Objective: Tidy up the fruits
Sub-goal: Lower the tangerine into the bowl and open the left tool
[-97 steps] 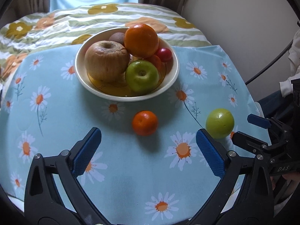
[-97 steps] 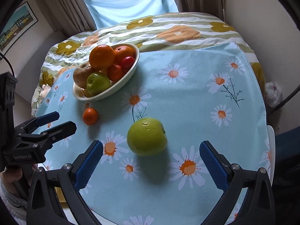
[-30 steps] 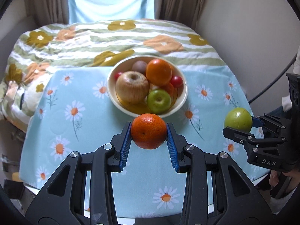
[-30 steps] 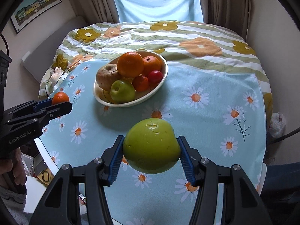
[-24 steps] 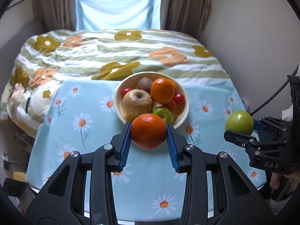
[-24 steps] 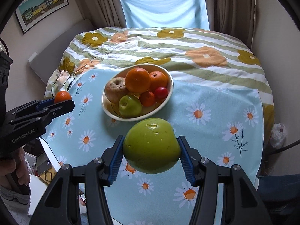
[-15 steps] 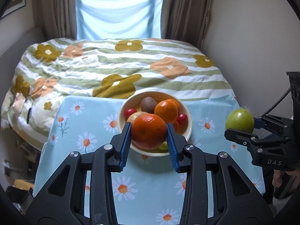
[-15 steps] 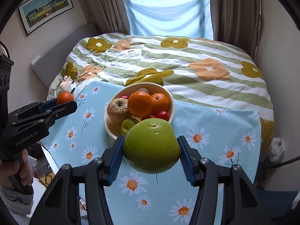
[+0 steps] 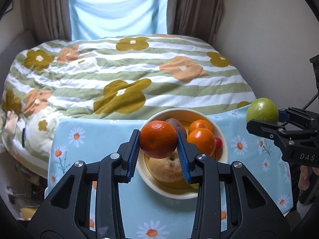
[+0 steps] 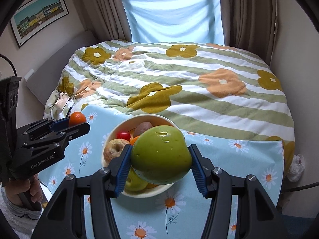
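The left hand-held gripper (image 9: 158, 153) has its blue ribbed pads clamped on a small orange (image 9: 158, 139), nearly closed around it. The small orange is round, deep orange, with a finely pitted, glossy skin and a darker underside, and it hangs in the air over the near left rim of the bowl (image 9: 222, 137).

The bowl is cream-coloured with a yellow inside and stands on the desk (image 9: 67, 133), which wears a pale blue cloth printed with daisies. In it lie a tan, wrinkled apple (image 9: 166, 168) at the front, two larger oranges (image 9: 201, 140), a brown fruit (image 9: 176, 124) at the back and a small red fruit (image 9: 219, 143) by the right wall. The right wrist view also shows a green apple (image 10: 135, 181) in the bowl, low at the front.

The right hand-held gripper (image 10: 159, 165) grips a large green apple (image 10: 161, 157), its jaws spread partway to fit. The large green apple is dull yellow-green and smooth, with a few small dents and a shallow crease near its top. It is held above the near side of the bowl. Behind the desk lies a bed (image 9: 127, 75) with a striped, flowered quilt.
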A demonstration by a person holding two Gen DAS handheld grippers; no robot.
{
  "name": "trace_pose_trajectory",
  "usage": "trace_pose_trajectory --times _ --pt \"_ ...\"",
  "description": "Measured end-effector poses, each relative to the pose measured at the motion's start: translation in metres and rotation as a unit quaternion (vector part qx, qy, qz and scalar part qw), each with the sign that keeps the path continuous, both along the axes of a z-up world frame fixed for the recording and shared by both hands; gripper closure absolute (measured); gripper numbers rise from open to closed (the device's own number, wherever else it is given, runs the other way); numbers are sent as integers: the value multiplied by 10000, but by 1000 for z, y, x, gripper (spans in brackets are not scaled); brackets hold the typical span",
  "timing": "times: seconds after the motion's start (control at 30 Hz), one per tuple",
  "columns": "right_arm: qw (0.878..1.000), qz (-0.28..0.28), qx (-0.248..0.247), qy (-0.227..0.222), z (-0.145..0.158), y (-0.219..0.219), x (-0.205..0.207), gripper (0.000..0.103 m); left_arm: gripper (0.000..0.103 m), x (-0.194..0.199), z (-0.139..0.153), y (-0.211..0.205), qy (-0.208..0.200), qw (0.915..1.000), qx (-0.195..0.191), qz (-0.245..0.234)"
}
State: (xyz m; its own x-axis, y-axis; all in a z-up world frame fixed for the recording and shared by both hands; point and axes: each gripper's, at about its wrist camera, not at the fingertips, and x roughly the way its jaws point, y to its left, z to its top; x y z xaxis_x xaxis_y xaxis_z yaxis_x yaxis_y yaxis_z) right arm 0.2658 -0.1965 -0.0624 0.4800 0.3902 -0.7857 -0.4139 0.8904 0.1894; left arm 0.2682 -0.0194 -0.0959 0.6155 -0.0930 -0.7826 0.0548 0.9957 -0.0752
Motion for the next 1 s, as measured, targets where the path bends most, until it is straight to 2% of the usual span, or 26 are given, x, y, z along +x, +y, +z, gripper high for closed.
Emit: trace_pose_trajectory --times 0.43,0.6,0.8,0.87,0.93,1.0 --pt "9990 -363 -5 258 -28 19 47 50 62 71 -58 4 512 9972 -14 -544" --pt "9981 -509 17 346 -35 18 54 50 62 80 -76 1 679 9954 -37 -680" --pt "9973 -619 28 397 -39 17 62 50 61 82 -81 0 725 9936 -42 -865" --pt "9972 -636 44 397 -39 17 64 50 51 83 -79 1 712 9936 -17 -879" --pt "9972 -631 57 394 -38 17 65 50 0 82 -75 2 616 9948 15 -813" --pt "9974 -612 63 387 -38 18 67 51 0 79 -66 7 451 9962 -58 -739"
